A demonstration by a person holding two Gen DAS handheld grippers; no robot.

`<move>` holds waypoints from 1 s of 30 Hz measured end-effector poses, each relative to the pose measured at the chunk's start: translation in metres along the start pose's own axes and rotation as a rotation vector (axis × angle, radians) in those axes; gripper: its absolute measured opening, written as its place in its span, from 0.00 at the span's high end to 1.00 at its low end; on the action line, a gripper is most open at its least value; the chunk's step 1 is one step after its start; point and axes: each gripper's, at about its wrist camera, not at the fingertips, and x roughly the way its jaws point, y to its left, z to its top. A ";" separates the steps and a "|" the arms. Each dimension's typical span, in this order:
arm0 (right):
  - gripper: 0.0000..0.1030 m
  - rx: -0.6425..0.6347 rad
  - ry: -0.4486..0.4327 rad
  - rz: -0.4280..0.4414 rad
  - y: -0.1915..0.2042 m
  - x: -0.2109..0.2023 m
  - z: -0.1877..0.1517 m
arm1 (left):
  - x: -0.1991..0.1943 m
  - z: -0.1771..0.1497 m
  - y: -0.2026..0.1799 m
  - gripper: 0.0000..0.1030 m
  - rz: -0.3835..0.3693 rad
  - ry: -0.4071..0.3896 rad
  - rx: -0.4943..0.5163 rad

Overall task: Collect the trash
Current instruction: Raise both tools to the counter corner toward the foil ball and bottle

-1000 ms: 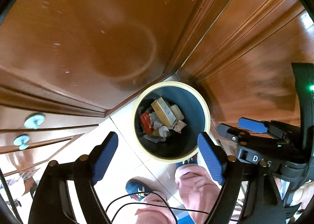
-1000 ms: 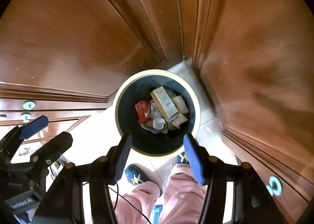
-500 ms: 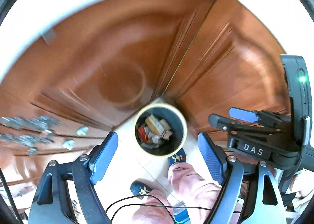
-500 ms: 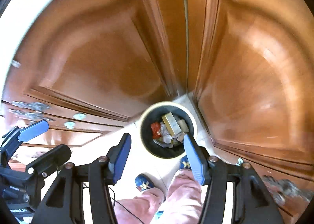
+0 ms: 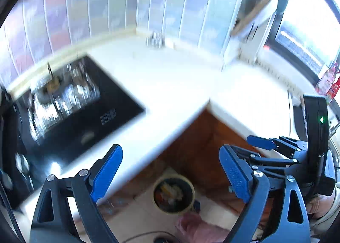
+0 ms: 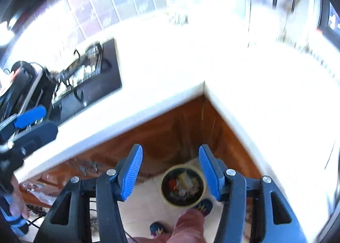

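The glossy white stone-like tabletop point(image 5: 174, 85) caps polished reddish-brown wooden cabinet doors point(image 6: 165, 134); a glossy black glass hob point(image 5: 70, 124) is set in it at left.

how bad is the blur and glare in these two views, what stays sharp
Left wrist view: stove and wall tiles smeared by motion blur, left gripper sharp. Right wrist view: countertop blown out white, trash bin soft, right gripper crisp.

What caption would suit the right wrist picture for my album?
Open, empty right gripper high above a trash bin on the floor, in the corner below a white counter.
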 end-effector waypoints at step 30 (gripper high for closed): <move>0.62 -0.157 -0.180 0.026 -0.042 0.040 0.232 | 0.086 0.259 0.000 0.16 0.177 -0.044 -0.011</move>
